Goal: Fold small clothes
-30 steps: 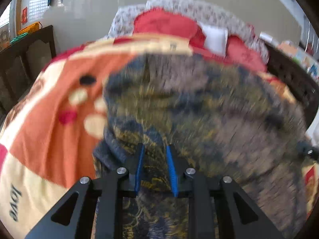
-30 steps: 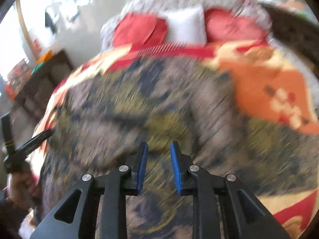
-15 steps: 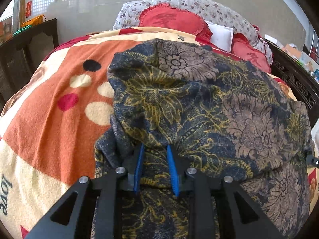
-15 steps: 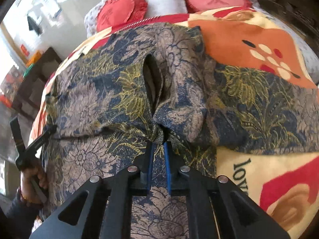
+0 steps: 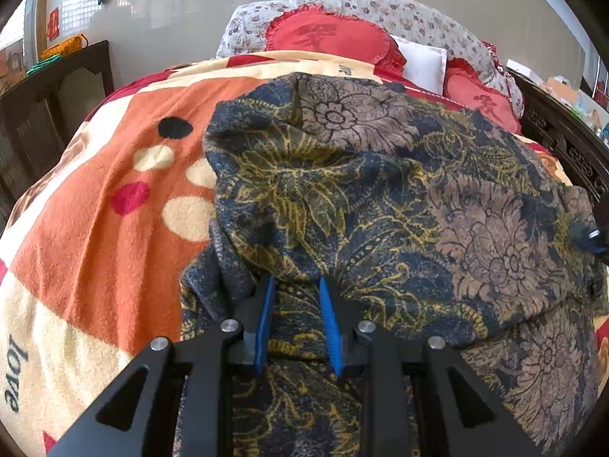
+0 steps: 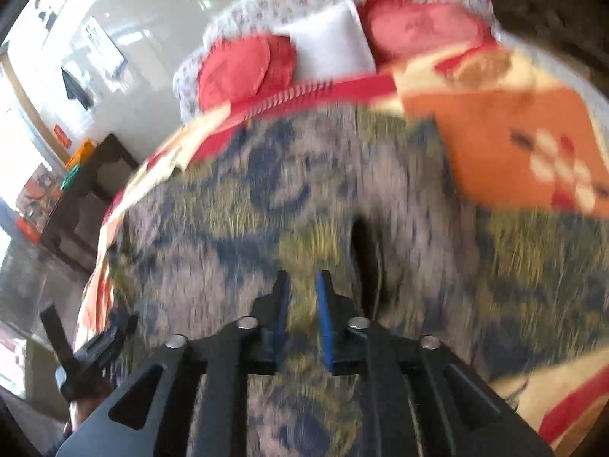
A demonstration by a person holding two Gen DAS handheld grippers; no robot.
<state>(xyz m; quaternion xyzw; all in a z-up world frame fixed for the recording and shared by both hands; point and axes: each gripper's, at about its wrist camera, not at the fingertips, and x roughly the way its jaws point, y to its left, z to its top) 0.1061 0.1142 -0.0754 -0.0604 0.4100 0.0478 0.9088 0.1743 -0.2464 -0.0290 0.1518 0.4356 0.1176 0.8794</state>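
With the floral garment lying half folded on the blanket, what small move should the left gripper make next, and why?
Probably open the left gripper and draw it back. The floral garment already lies doubled over on the orange blanket, the fold edge resting at the left jaws. The right gripper has its jaws opening with no cloth pinched between them, so that side appears released.

Garment [image 5: 380, 198] on blanket [image 5: 95, 228]; pillows [image 5: 331, 34] behind.
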